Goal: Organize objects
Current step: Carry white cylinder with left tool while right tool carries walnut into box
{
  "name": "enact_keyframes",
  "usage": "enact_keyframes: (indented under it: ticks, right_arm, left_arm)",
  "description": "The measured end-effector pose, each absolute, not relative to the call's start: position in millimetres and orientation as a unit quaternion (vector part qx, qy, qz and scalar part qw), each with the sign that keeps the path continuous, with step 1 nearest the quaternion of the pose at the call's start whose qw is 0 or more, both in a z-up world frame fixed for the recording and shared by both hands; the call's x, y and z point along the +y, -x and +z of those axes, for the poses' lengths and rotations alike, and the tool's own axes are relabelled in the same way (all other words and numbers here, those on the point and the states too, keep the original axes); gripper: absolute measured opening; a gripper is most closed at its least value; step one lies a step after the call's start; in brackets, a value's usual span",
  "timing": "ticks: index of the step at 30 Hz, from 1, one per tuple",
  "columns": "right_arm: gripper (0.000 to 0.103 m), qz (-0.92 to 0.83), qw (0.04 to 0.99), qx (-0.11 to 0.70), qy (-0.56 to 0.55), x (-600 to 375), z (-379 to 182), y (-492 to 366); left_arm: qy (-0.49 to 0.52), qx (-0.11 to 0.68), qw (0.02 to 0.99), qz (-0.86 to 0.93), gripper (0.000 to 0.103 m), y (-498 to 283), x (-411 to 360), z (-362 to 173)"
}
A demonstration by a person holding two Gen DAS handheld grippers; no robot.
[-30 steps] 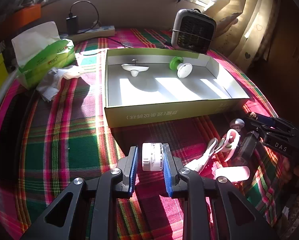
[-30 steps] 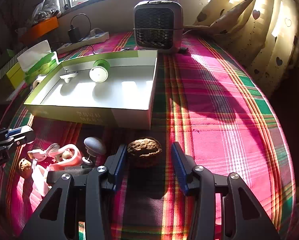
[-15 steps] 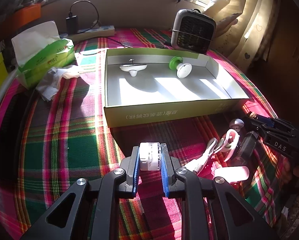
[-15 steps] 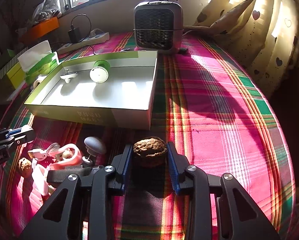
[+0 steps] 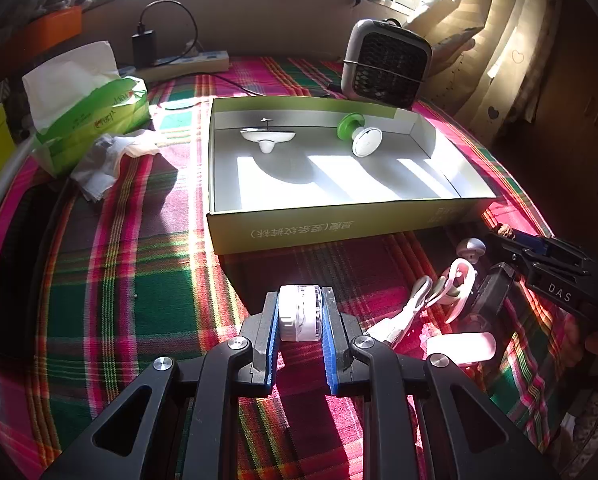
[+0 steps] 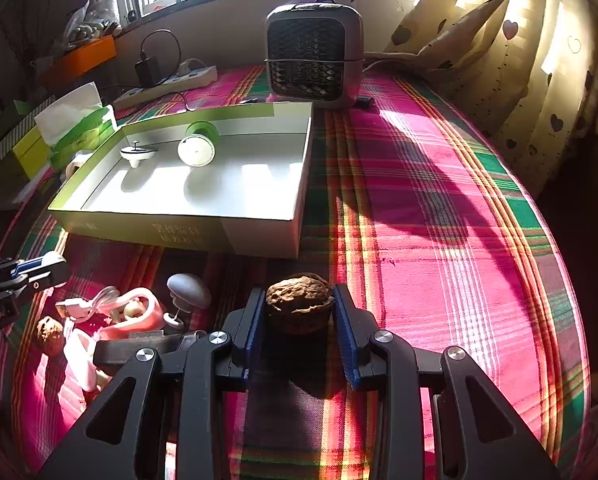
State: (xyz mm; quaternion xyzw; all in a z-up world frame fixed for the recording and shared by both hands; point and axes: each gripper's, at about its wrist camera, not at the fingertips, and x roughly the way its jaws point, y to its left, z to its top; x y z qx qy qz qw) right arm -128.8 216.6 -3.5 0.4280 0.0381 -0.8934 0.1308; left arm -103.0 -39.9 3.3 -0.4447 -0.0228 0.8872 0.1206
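Note:
My left gripper (image 5: 300, 312) is shut on a small white round cap-like object (image 5: 299, 312), just above the plaid tablecloth in front of the shallow green-and-white box (image 5: 339, 232). My right gripper (image 6: 300, 304) is shut on a brown walnut (image 6: 299, 300) near the box's right front corner (image 6: 259, 236). Inside the box lie a white spinning-top-like piece (image 5: 268, 137) and a green-and-white round piece (image 5: 361, 136). The same two pieces show in the right wrist view, the white one (image 6: 138, 154) and the green one (image 6: 199, 146).
A pile of small items lies between the grippers: a pink-white clip (image 6: 133, 312), a grey mushroom-shaped piece (image 6: 189, 286), a second walnut (image 6: 50, 334), a white capsule (image 5: 461, 348). A fan heater (image 6: 314, 56), a tissue pack (image 5: 87, 108), a power strip (image 5: 187, 62) stand behind.
Both grippers closed from open: the left onto the white round object, the right onto the walnut. Both objects now sit pinched between the blue pads.

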Motion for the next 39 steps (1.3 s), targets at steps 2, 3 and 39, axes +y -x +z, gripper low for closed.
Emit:
enact_keyframes:
  ticks: [2,3,39]
  right_arm:
    - [0.034,-0.894,0.132,0.037,-0.427,217,-2,128]
    - [0.034,-0.894,0.132,0.037,-0.427,217,-2,129]
    - [0.034,-0.908,0.157,0.048,-0.386,201,40,157]
  left_arm:
    - [0.444,-0.023,0.120,0.888,0.016,103,-39,4]
    - [0.444,-0.022,0.120,0.888,0.016,103,-39,4]
    - [0.407,-0.016,0.135,0.903,0.016,135,-29,44]
